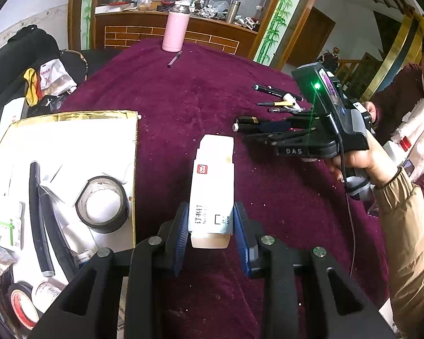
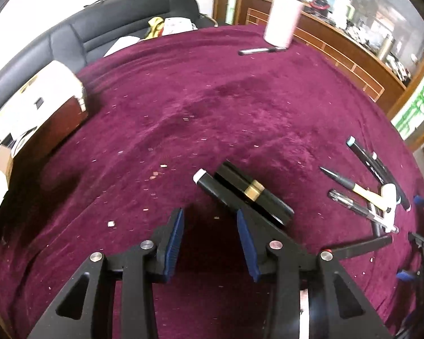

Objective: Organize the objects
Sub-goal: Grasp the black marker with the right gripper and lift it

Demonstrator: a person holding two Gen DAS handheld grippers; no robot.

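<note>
Meanwhile, left gripper (image 1: 211, 223) clenched on white staple box (image 1: 213, 180) over maroon cloth (image 1: 183, 107), right gripper (image 2: 209, 234) parted, nothing between pads, black tubes (image 2: 240, 192) just beyond

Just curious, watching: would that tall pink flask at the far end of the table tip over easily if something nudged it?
The pink flask stands upright, tall on a narrow base, so a push near the top would probably topple it. The plush cloth under it may steady it little. Being round, it would likely roll once down.
</note>
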